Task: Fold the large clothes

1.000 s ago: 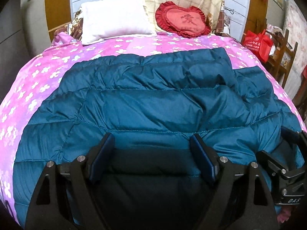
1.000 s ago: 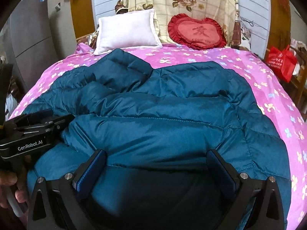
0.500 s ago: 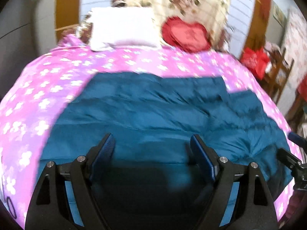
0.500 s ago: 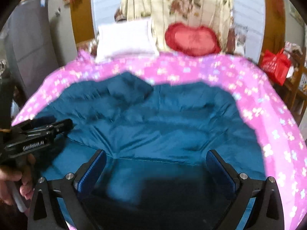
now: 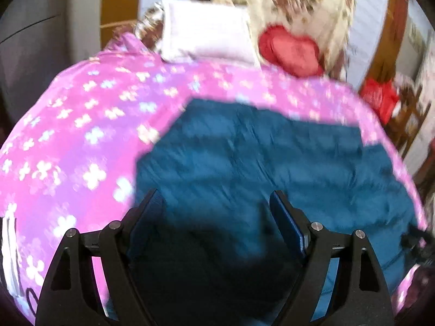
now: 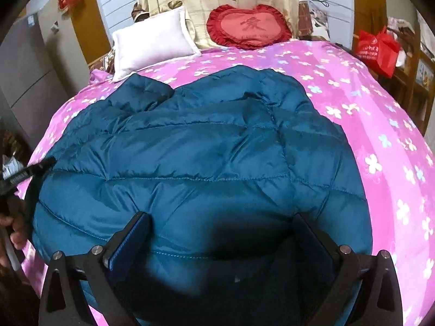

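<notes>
— Where is the teal quilted down jacket [image 6: 201, 163] seen?

— It is spread across the pink bed cover printed with pale flowers [image 6: 380, 125], filling the centre and lower half of the right wrist view; in the left wrist view (badly blurred) the jacket [image 5: 272, 168] is shifted to the centre and right, with the bed cover [image 5: 68, 135] bared at the left.

— How are the grippers held?

— The left hand-held gripper [image 5: 217, 217] is seen at the bottom of its frame with its blue-padded jaws spread wide over the jacket; nothing is pinched between them. The right hand-held gripper [image 6: 223, 241] is likewise spread above the near part of the jacket, no fabric being clamped.

— What is shown at the head of the bed?

— A white rectangular pillow [image 6: 152, 40] is propped at the upper left of the right wrist frame, and a red heart-shaped frilled cushion [image 6: 248, 25] is set beside it at the upper centre. A red bag [image 6: 378, 49] is seen at the upper right.
</notes>
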Demonstrator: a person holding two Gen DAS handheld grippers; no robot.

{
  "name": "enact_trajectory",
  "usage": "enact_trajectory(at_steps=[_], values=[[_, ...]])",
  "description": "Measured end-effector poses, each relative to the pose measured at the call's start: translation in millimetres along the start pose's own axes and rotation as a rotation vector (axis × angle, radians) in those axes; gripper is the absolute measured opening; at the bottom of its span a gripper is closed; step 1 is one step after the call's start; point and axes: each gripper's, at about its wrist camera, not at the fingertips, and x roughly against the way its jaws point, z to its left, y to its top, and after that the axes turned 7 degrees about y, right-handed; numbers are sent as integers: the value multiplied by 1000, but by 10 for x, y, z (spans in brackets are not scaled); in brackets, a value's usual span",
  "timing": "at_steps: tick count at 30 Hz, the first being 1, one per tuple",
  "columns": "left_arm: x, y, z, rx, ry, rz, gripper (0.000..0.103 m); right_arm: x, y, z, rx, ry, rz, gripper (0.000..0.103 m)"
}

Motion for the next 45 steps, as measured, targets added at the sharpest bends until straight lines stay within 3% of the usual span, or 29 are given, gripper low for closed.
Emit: enact_trajectory(at_steps=[3, 6, 10, 18, 21, 23, 25, 28, 31, 37, 41, 45], values=[[-104, 67, 390, 129, -7, 39, 82, -36, 2, 34, 7, -5, 2, 103], [-253, 40, 708, 229, 47, 88, 82, -33, -5, 41, 15, -11, 4, 103], [-581, -13, 850, 262, -79, 228, 82, -24, -17, 44, 22, -11, 7, 103], [-842, 45, 629, 231, -256, 309, 82, -80, -43, 66, 52, -14, 18, 103], [-874, 98, 580, 193, -254, 281, 83, -98, -52, 72, 57, -17, 19, 103], [-873, 85, 582, 191, -261, 256, 78, -99, -54, 73, 59, -17, 21, 103], [-872, 72, 593, 196, -279, 234, 58, -95, -52, 74, 58, -14, 22, 103], [-825, 60, 601, 191, -272, 187, 38, -76, -34, 61, 55, -2, 26, 103], [-793, 59, 572, 172, -238, 148, 29, 76, 48, -29, 45, -3, -18, 103], [-741, 18, 465, 107, -159, 95, 28, 755, 198, -816, -154, -117, -297, 103], [-770, -7, 445, 96, -131, 94, 32, 874, 225, -1453, -306, -69, -329, 103], [-783, -20, 394, 81, -96, 94, 38, 768, 383, -1457, -284, 41, -311, 103]])
